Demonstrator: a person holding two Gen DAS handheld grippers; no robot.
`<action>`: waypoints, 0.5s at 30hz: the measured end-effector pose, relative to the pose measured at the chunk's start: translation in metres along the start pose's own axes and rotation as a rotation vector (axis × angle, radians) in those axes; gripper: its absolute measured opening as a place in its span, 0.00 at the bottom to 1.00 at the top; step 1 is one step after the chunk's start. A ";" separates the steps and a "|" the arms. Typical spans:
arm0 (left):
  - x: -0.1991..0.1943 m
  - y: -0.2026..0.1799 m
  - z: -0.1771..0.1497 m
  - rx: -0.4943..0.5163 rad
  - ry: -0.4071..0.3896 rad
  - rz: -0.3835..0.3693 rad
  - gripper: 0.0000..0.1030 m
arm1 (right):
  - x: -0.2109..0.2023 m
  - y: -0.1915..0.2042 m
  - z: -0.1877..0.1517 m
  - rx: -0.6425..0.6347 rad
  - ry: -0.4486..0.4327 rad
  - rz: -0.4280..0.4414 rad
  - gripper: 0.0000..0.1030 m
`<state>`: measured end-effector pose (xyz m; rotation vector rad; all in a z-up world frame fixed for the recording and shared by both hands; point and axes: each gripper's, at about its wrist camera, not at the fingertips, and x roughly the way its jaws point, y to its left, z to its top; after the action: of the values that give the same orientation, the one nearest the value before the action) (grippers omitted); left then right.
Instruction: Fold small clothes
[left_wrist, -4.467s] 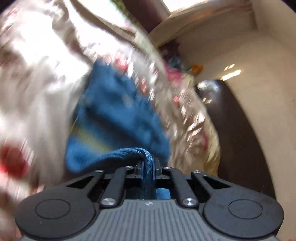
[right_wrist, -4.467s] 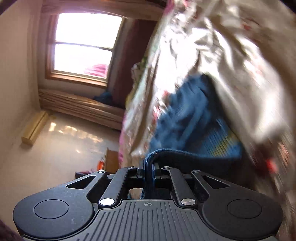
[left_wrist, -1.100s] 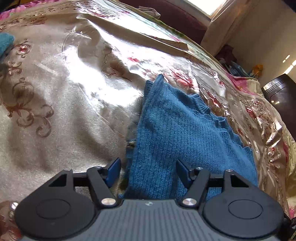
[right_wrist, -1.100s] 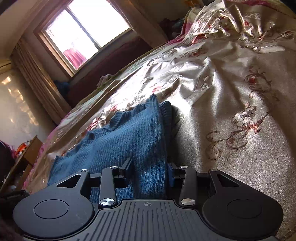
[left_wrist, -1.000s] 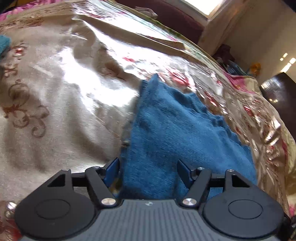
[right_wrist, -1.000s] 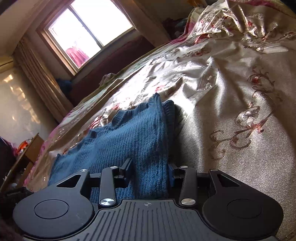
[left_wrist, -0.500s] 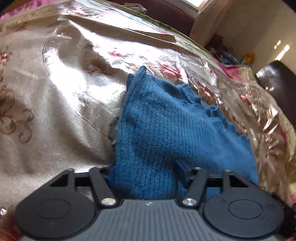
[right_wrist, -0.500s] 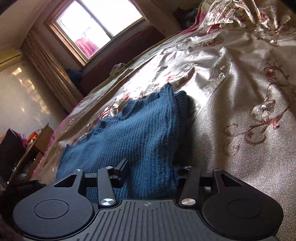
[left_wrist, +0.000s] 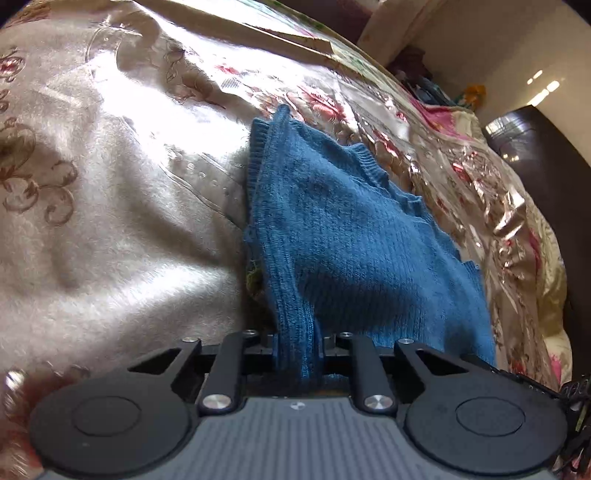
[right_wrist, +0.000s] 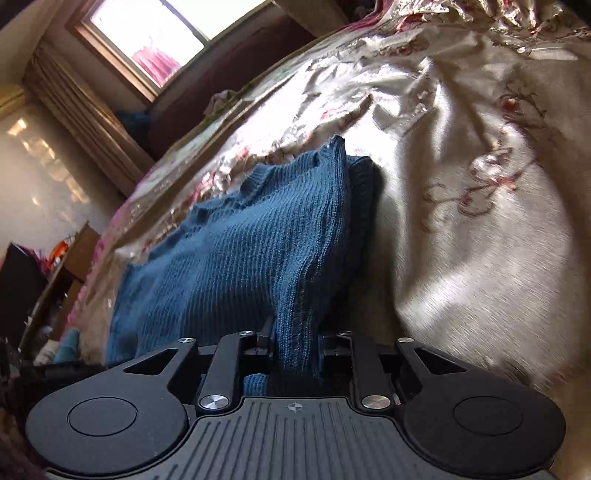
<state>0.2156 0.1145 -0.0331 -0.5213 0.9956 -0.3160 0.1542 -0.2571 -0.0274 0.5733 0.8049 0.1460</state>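
Your left gripper (left_wrist: 298, 345) now pinches a bunched ridge of the blue knit sweater (left_wrist: 354, 236) at its near edge; half a second ago those jaws stood apart with the knit lying flat between them, and they have just been closing onto it. Your right gripper (right_wrist: 295, 345) does the same at the near edge on its own side: its jaws have just been closing too, and a thick fold of the sweater (right_wrist: 251, 258) is now squeezed between them, where a moment back the cloth passed loosely through a wide gap. In both views the fabric rises toward the fingers in a tented crease instead of lying flat as before. The only mark on either tool is a small crosshair emblem on the ribbed grey body; no lettering can be read anywhere.

Beyond the fingers the sweater spreads out over the shiny beige bedspread (left_wrist: 110, 221) with red flowers and brown scrollwork, in much the same place as a second ago. Farther off, your left view shows a dark cabinet (left_wrist: 546, 155) past the bed's edge, and your right view shows a sunlit window (right_wrist: 166, 33) with a curtain (right_wrist: 85, 107) beside it
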 end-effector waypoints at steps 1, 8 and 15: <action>-0.001 0.000 0.003 0.014 0.001 0.011 0.22 | -0.002 0.000 0.001 -0.004 0.006 -0.011 0.16; -0.001 0.001 0.016 0.059 0.003 0.064 0.23 | -0.012 0.010 0.012 -0.088 0.031 -0.108 0.20; -0.023 0.015 0.010 0.029 -0.057 0.043 0.24 | -0.036 0.022 0.033 -0.190 -0.061 -0.188 0.23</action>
<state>0.2130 0.1405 -0.0206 -0.4790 0.9444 -0.2753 0.1547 -0.2645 0.0256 0.3193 0.7713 0.0319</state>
